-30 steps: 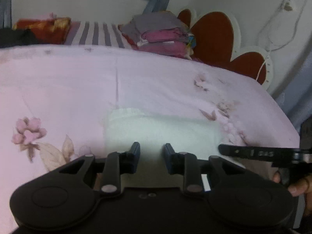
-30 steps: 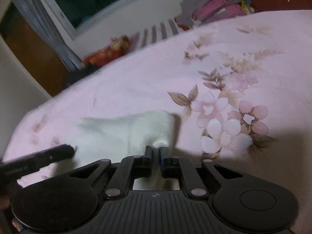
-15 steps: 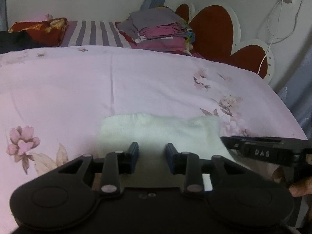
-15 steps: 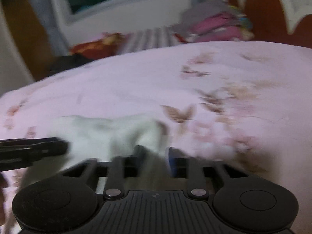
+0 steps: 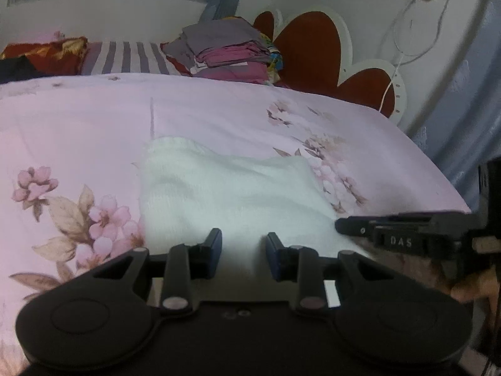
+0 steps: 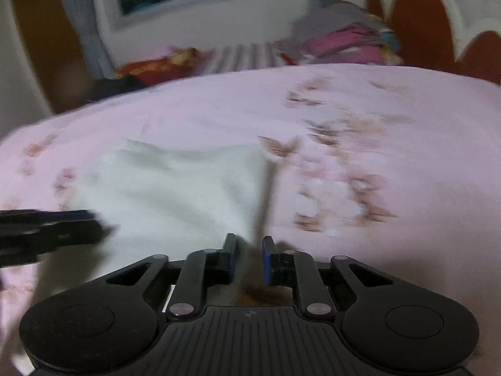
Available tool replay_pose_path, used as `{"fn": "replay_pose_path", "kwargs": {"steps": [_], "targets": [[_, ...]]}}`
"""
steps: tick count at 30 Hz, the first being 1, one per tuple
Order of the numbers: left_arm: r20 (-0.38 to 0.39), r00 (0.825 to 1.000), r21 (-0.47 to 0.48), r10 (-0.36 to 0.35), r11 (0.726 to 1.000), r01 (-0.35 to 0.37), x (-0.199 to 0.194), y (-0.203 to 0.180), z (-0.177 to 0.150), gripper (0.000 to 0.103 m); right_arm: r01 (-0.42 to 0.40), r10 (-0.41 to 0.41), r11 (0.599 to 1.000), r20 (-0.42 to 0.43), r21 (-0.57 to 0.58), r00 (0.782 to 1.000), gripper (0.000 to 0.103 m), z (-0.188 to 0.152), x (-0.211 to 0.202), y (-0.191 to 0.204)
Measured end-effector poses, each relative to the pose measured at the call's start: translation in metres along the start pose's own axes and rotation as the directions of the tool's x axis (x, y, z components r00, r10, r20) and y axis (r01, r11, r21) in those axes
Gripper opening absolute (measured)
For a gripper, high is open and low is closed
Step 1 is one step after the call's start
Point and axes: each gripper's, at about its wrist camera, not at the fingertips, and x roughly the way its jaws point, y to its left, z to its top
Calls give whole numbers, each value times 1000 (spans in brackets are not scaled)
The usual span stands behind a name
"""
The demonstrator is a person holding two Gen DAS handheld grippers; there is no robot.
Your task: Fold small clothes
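Pink floral bedsheet (image 5: pixel 219 116) fills both views. At lower centre of the left wrist view, the left gripper (image 5: pixel 243 252) hangs with jaws apart, empty, over the near edge of a white folded cloth (image 5: pixel 228 188) lying flat mid-frame. In the blurred right wrist view, the right gripper (image 6: pixel 248 258) is also parted and empty at the cloth's right corner. Stacked folded clothes (image 5: pixel 225 53) sit at upper centre.

A white cloth (image 5: pixel 231 191) is lying flat on the pink floral bed (image 5: pixel 78 119), just ahead of the left claw (image 5: pixel 243 252).
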Motion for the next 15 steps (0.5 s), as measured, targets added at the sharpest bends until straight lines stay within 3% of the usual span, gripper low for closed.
{"fn": "replay_pose_path", "kwargs": {"steps": [2,5,8,10,11,12,13,14,15], "targets": [[10,1000,-1,-1,1000,1,-12,-2,-9,30,-27,26,1000,17,9,1000,15,-2,-13,-2],[27,1000,-1,-6,1000,6,-35,-12,-32,30,-131,129,991,59,36,990,15,-10,-42,-2],[-3,1000,-6,11,1000,-11,-51,-18,-54,30,-188,187,982,67,8,980,15,-25,-66,9],[15,998,8,60,998,-60,-63,-17,-61,41,-185,181,982,88,47,980,16,-35,-76,6],[27,995,6,94,996,-95,-68,-15,-62,59,-183,174,980,102,81,979,21,-38,-78,1],[40,990,-2,132,991,-132,-72,-11,-62,68,-170,159,978,99,117,982,47,-38,-77,-5],[44,987,-11,154,988,-153,-75,-9,-61,66,-155,144,979,90,135,985,56,-39,-78,-9],[29,987,-25,159,987,-159,-76,-7,-60,53,-165,153,979,101,121,983,56,-40,-84,-9],[12,987,-37,159,987,-159,-75,-6,-60,47,-197,187,976,115,88,976,46,-41,-89,-7]]}}
